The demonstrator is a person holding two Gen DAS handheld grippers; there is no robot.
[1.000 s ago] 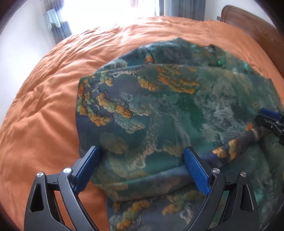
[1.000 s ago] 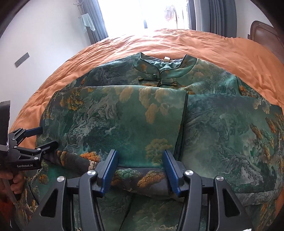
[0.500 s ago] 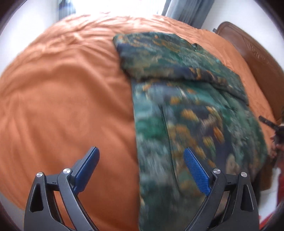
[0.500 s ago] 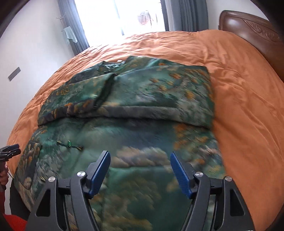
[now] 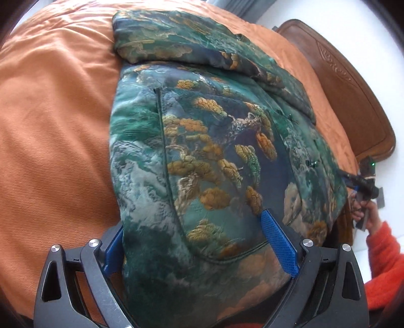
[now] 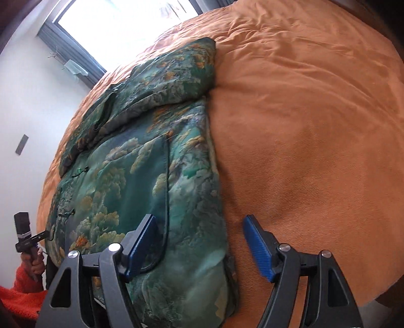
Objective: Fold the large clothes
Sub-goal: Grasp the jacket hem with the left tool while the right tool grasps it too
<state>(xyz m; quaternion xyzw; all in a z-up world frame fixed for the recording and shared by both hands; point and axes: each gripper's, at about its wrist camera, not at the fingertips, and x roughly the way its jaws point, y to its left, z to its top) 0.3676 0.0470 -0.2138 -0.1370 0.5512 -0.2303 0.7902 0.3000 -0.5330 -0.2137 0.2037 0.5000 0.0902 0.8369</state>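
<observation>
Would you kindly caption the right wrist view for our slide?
Open right gripper straddles the hem-side edge of a green patterned jacket on an orange bedspread.

Daylight floods in from the overexposed, grey-framed window point(image 6: 121, 22), lighting the orange quilted bedspread point(image 6: 315, 126) brightly and evenly. Fisheye distortion bulges both views, with dark vignetted corners; nearest fabric is slightly blurred.

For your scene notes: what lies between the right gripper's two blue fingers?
In the right wrist view, the green patterned jacket's edge and bare orange bedspread.
</observation>
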